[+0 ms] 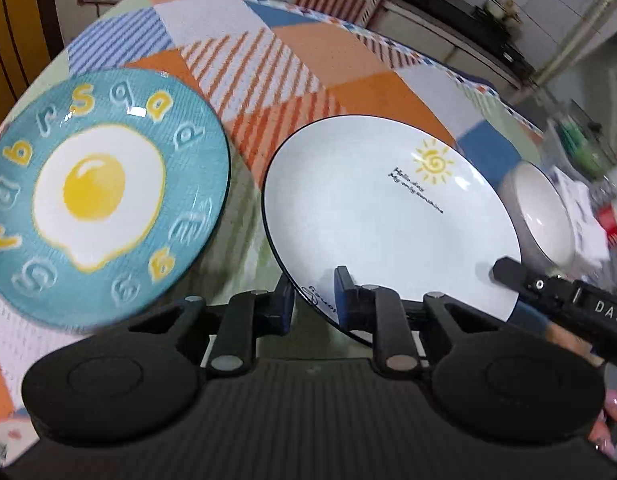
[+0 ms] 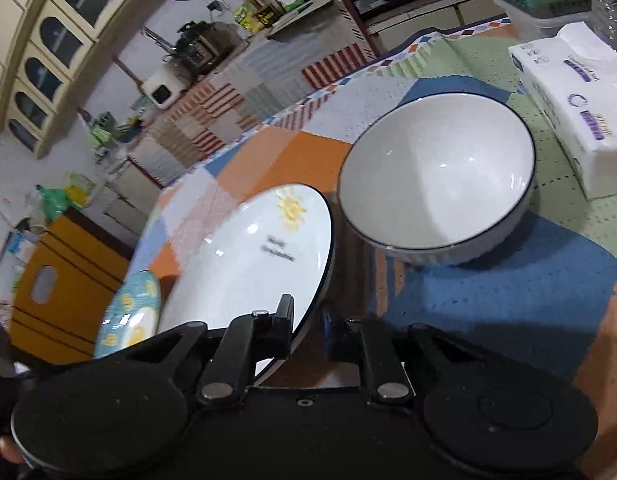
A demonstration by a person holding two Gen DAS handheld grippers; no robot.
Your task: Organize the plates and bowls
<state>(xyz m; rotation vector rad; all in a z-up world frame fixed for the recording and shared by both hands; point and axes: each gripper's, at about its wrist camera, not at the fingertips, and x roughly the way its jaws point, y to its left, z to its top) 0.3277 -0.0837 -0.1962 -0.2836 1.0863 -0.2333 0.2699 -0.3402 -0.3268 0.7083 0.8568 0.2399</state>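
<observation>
Now we pinch the white sun plate (image 1: 388,216) by its rim with both tools: left gripper (image 1: 313,292) at the near edge, right gripper (image 2: 308,320) opposite. It lies between the egg plate (image 1: 96,200) and the white bowl (image 2: 436,184).

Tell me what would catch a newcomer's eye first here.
The teal plate with a fried egg painted on it, lying left on the patchwork tablecloth. Next, the white plate with a sun, clamped at its near rim by the left gripper and the right gripper. A white bowl stands to its right.
</observation>
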